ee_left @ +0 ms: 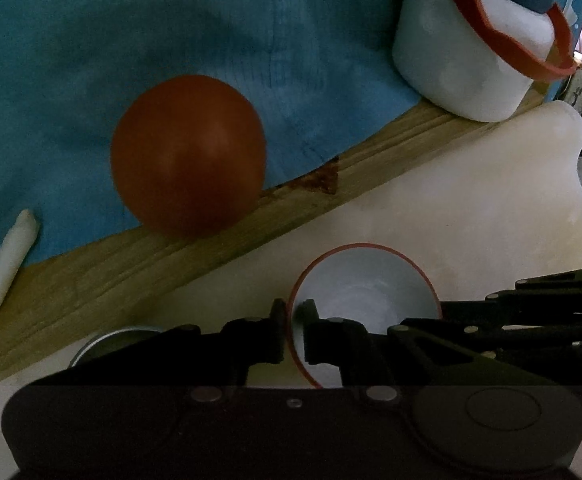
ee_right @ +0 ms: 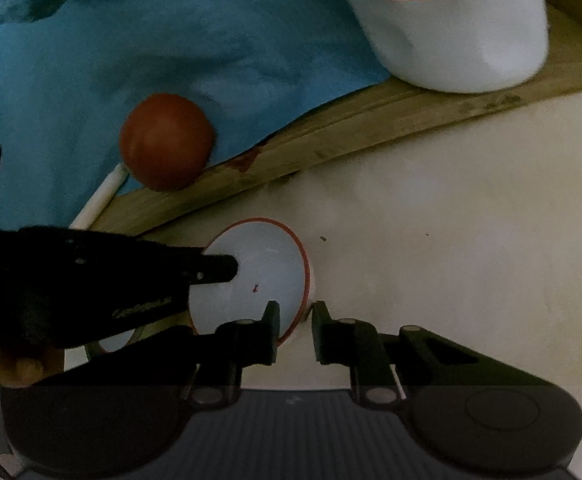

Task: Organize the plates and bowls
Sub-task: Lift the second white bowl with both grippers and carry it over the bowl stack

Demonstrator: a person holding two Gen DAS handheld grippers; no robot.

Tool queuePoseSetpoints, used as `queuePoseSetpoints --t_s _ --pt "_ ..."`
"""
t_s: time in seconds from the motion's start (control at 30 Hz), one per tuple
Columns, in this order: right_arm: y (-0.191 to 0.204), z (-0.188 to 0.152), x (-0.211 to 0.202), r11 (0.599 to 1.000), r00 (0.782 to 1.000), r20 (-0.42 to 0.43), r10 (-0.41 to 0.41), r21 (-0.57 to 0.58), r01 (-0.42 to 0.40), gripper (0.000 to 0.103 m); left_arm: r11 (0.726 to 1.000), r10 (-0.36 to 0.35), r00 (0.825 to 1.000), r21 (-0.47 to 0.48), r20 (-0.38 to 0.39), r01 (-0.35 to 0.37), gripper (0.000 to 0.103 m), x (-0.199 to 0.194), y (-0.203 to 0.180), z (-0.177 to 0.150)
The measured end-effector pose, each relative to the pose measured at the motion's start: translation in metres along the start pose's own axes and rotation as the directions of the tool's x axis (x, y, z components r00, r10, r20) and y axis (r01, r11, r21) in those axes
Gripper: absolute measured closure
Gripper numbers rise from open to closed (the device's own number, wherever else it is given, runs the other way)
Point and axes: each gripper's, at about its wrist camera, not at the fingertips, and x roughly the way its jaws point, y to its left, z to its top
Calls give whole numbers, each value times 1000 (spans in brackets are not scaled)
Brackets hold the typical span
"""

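Left wrist view: left gripper (ee_left: pixel 294 330) is clenched on the bowl (ee_left: pixel 365 300) rim; right gripper (ee_right: pixel 295 330), jaws parted, straddles the opposite rim.

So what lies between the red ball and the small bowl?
A wooden ledge, then bare white counter, separates ball from bowl, in both views.

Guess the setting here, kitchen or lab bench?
Probably a home table, not a lab: small red-rimmed bowl, blue cloth beside a wooden strip, white red-rimmed bucket.
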Motion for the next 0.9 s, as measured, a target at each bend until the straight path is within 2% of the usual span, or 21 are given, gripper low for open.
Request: queuePoseSetpoints --t_s 0.17,0.37,0.6,0.9 --pt "-3 -3 -5 999 1000 7 -18 34 18 90 999 -21 1000 -34 8 21 97 -7 -5 -6" --pt "-12 -8 -24 996 998 49 -33 84 28 92 997 -58 997 -45 57 61 98 -21 -13 -12" --pt "-9 -14 -46 995 994 90 -57 88 49 93 988 -110 984 -90 140 123 98 -44 -13 -21" --pt "15 -19 -68 997 987 145 -64 58 56 94 978 -120 962 -140 246 157 98 -79 -2 -40"
